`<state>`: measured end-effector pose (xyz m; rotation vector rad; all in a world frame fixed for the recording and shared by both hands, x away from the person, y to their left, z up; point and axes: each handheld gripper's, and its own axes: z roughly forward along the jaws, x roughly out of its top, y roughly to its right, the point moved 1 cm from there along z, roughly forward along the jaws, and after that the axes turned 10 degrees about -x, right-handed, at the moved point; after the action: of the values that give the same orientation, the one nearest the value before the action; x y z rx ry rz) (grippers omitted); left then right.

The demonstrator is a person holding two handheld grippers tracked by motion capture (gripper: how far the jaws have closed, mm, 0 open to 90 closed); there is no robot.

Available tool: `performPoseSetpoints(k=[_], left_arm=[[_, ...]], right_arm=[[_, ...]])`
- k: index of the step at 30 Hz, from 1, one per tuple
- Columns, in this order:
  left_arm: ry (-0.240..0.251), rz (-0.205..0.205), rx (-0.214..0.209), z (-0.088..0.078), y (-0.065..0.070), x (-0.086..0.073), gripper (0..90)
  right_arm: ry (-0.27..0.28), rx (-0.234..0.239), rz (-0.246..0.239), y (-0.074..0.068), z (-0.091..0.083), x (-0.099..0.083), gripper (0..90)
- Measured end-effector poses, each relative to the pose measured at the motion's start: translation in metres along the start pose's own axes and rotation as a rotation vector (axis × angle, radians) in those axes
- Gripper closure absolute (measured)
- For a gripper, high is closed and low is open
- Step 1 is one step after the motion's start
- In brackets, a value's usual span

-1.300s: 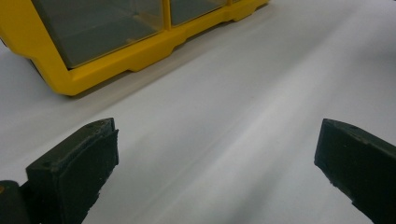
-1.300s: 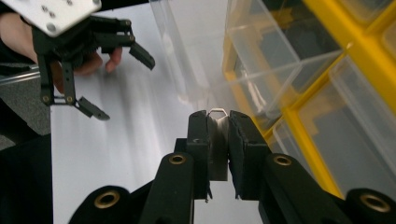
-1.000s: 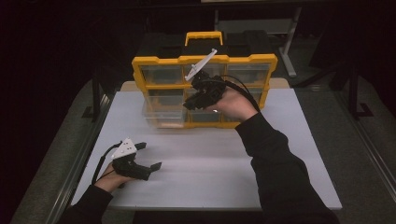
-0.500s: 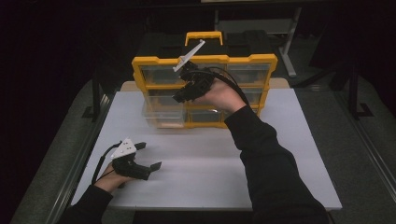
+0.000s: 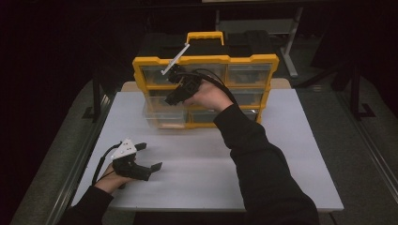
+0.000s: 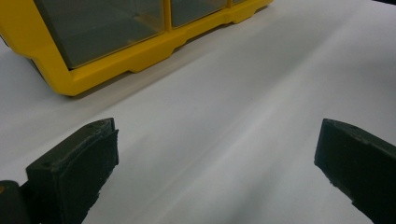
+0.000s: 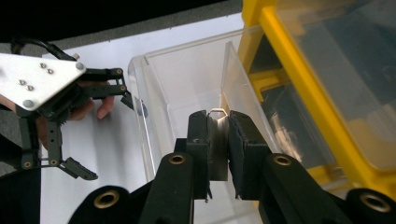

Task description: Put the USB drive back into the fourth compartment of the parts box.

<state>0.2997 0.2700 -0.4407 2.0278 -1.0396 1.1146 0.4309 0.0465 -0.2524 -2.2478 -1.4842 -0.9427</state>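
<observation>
A: Clear plastic first: the drawer [image 7: 187, 88] sticks half out of the yellow cabinet [image 5: 205, 61], at the left column, middle row. Your right gripper [image 7: 218, 135] is clamped on the small tab at the drawer's front wall.

B: Which way does the drawer lie from that gripper?

A: Straight ahead of the jaws and touching them. Its long axis runs from the cabinet toward you, so I think a pull or a push must follow this line, not sideways, or the drawer can jam in its slot.

B: And the other hand?

A: Your left gripper [image 5: 149, 157] rests low on the white table [image 5: 263, 154], near your edge and well apart from the drawer. Its jaws stand wide apart with nothing between them. The right hand is much nearer.

B: What is around?

A: The table is bare in front of the cabinet. Beyond it the room is dark; a metal frame [image 5: 286, 28] stands behind.
</observation>
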Motion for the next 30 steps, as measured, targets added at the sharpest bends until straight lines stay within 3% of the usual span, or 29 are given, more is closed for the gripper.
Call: performPoseSetpoints(k=[10, 14, 18, 30], left_arm=[[-0.002, -0.001, -0.001, 0.0, 0.0, 0.0, 0.0], [-0.001, -0.001, -0.003, 0.0, 0.0, 0.0, 0.0], [0.0, -0.001, -0.001, 0.0, -0.001, 0.0, 0.0], [0.001, -0.002, -0.001, 0.0, 0.0, 0.0, 0.0]], right_arm=[[-0.072, 0.015, -0.018, -0.002, 0.023, 0.0, 77.1], [-0.099, 0.01, 0.002, -0.002, 0.028, 0.0, 70.2], [-0.085, 0.011, 0.008, 0.001, 0.025, 0.0, 88.7], [-0.019, 0.042, 0.033, 0.001, 0.002, -0.002, 88.9]])
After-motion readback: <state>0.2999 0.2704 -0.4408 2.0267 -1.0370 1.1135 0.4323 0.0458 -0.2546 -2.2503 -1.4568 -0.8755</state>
